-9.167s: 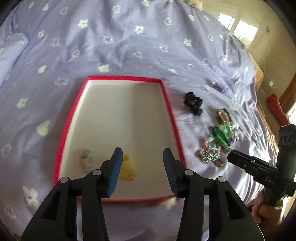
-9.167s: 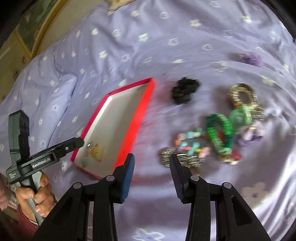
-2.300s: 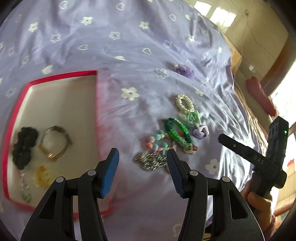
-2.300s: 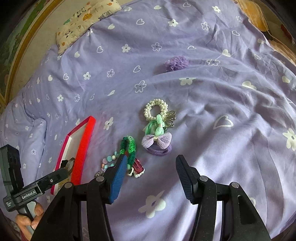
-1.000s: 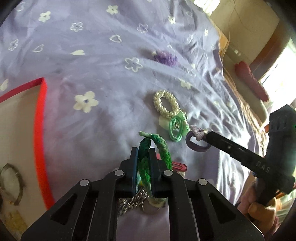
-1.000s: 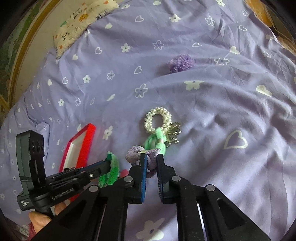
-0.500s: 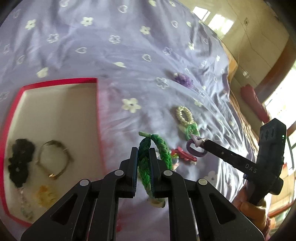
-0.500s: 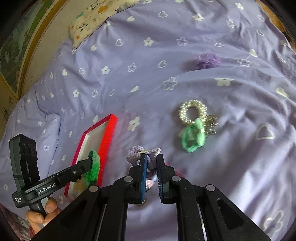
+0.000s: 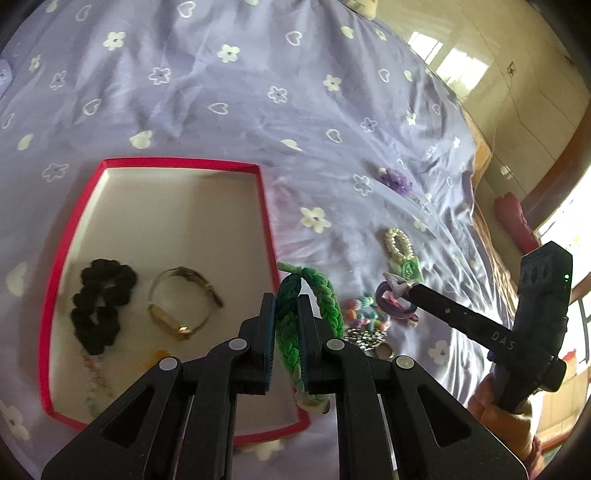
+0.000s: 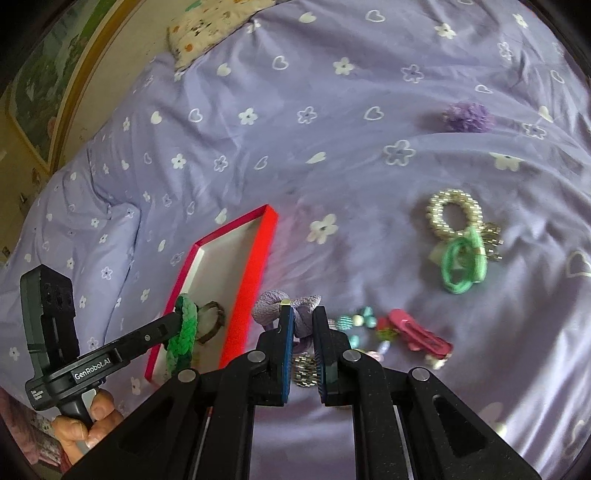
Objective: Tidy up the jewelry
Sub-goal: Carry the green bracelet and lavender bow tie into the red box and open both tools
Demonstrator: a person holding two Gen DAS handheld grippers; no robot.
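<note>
My left gripper (image 9: 286, 301) is shut on a green braided bracelet (image 9: 317, 295), held in the air at the right rim of the red-edged tray (image 9: 264, 206); the bracelet (image 10: 183, 334) shows again in the right wrist view. A black scrunchie (image 9: 98, 302), a gold watch (image 9: 177, 306) and a pale bead chain (image 9: 96, 380) lie in the tray. My right gripper (image 10: 303, 314) is shut on a lilac bow hair tie (image 10: 291, 308), lifted above the bed to the right of the tray (image 10: 255, 266). On the bedspread remain a pearl scrunchie (image 10: 454, 214), a green hair tie (image 10: 461, 264), a pink clip (image 10: 417, 336), beads and a silver chain (image 10: 304, 369).
A purple pompom (image 10: 467, 116) lies far back on the lilac flowered bedspread (image 10: 332, 129). A patterned pillow (image 10: 210, 26) sits at the head. The bed's right edge drops to a wooden floor (image 9: 517, 110). A hand (image 10: 88, 417) grips the left tool.
Both grippers have carried their loads leftward toward the tray. The green bracelet now hangs at the tray's right rim, and more of the tray's inside shows in the left wrist view.
</note>
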